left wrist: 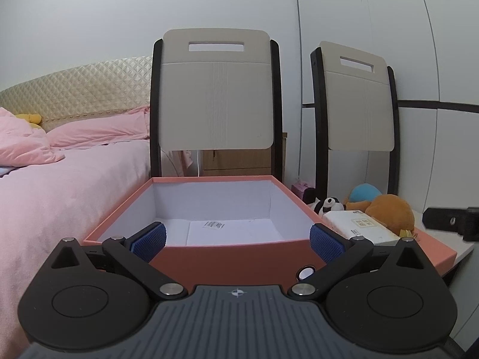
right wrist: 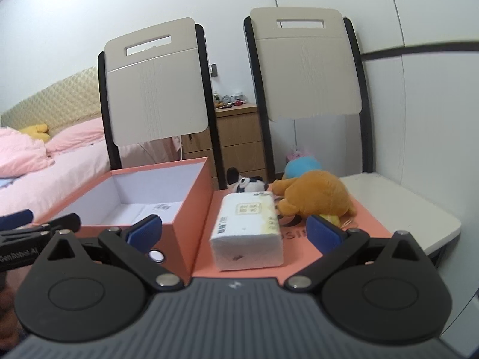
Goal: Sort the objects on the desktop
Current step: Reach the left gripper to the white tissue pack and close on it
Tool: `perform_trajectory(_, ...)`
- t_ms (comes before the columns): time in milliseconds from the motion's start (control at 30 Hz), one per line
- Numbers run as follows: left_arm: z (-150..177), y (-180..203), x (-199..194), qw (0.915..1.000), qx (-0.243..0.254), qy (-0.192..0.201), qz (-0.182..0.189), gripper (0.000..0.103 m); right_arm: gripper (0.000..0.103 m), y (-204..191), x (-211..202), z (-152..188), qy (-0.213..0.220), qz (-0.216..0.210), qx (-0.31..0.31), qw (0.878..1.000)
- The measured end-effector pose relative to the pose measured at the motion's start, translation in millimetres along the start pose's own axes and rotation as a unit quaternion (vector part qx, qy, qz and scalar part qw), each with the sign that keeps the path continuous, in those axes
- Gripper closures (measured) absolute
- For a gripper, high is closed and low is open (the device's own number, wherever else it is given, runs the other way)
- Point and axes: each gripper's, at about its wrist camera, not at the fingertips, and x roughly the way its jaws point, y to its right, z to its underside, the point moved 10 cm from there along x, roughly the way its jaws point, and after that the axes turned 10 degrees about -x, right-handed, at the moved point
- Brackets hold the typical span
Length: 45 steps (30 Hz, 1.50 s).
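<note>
An open pink box point(left wrist: 227, 257) with a white inside holds only a labelled white sheet point(left wrist: 215, 230); it also shows in the right wrist view point(right wrist: 185, 209). My left gripper point(left wrist: 238, 240) is open and empty just before the box's near wall. Right of the box, on the flat pink lid point(right wrist: 368, 224), lie a white tissue pack point(right wrist: 247, 230), a panda plush point(right wrist: 247, 184), an orange plush point(right wrist: 317, 197) and a blue plush point(right wrist: 302, 167). My right gripper point(right wrist: 235, 233) is open and empty, with the tissue pack between and just beyond its fingers.
Two chair backs point(right wrist: 155, 89) point(right wrist: 308, 65) stand behind the table. A pink bed point(left wrist: 54, 185) lies to the left. A wooden drawer unit point(right wrist: 236, 140) stands at the back. The white table edge point(right wrist: 431, 221) runs at the right.
</note>
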Motion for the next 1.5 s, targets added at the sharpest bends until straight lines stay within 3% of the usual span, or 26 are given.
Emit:
perform_trajectory(200,0,-7,1,0.9998,-0.007,0.012,-0.015,0.0,0.0,17,17,8,-0.011,0.009,0.014,1.0)
perform_trajectory(400,-1,-13,1,0.9991,-0.012,0.024,-0.032,0.0,0.0,15,32,12,-0.017,-0.02,0.023,0.999)
perform_trajectory(567,3,-11,2,0.9985,0.001,0.029,-0.047,0.0,0.0,11,31,7,0.007,-0.036,0.003,0.999)
perform_trajectory(1033,10,-5,5,0.9976,0.007,0.035,-0.059,0.0,0.0,9,32,7,0.017,-0.06,0.019,0.998)
perform_trajectory(1367,23,28,-4,0.9977,0.017,0.052,-0.041,0.0,0.0,10,26,12,0.005,-0.037,-0.036,0.999)
perform_trajectory(1500,34,49,-11,0.9984,-0.006,0.054,-0.016,0.0,0.0,21,17,10,0.014,-0.028,-0.028,0.999)
